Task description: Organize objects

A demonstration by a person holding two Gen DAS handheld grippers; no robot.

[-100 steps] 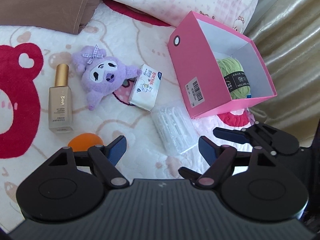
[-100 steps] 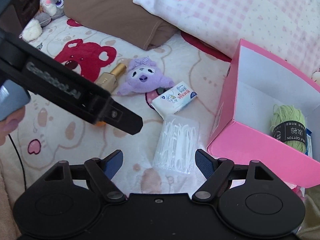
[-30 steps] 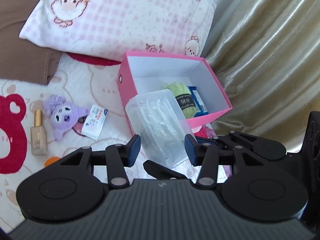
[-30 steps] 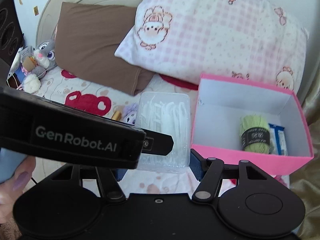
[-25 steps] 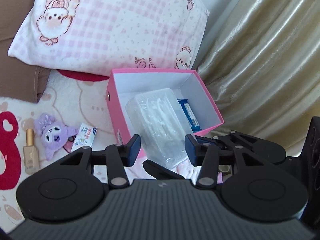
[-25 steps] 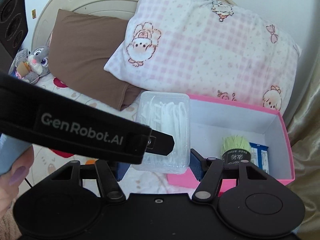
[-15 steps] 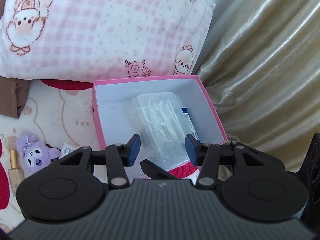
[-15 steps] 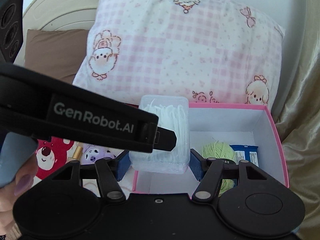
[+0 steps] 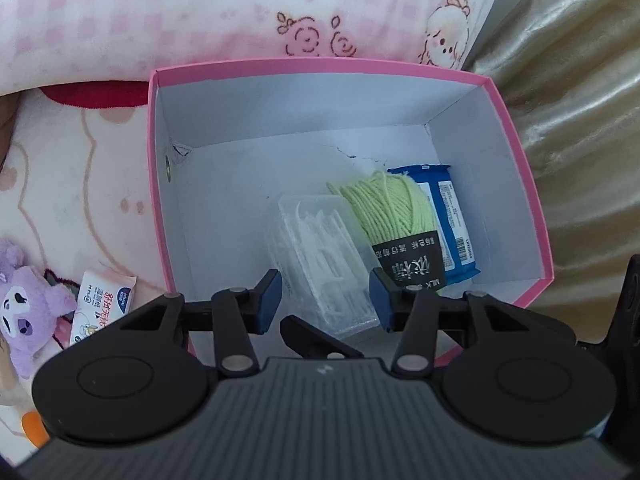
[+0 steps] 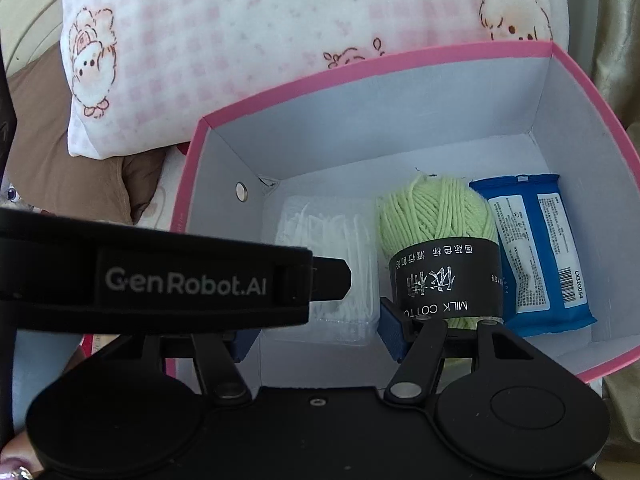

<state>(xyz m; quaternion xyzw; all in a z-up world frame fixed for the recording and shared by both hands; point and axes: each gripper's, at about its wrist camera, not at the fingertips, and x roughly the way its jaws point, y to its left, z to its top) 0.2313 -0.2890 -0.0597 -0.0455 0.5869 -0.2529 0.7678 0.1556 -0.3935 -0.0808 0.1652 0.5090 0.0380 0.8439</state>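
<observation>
A clear plastic box of white floss picks (image 9: 320,256) sits low inside the pink box (image 9: 320,65), right beside a green yarn ball (image 9: 388,208). My left gripper (image 9: 325,300) is shut on the clear box's near end, blue pads at its two sides. In the right wrist view the same clear box (image 10: 340,240) lies between the pads of my right gripper (image 10: 316,336), also shut on it. The left gripper's black finger (image 10: 328,276) crosses over it there. I cannot tell whether the clear box touches the floor of the pink box (image 10: 360,68).
A blue wipes pack (image 10: 536,248) lies right of the yarn ball (image 10: 432,212). Outside, on the bedspread, are a purple plush (image 9: 20,304) and a small tissue pack (image 9: 100,304). A pink checked pillow (image 9: 200,8) lies behind the box, a gold curtain (image 9: 580,80) to its right.
Both grippers carried the clear box from above the bed, over the pink box's rim and down inside it. The yarn and the blue pack now appear much closer.
</observation>
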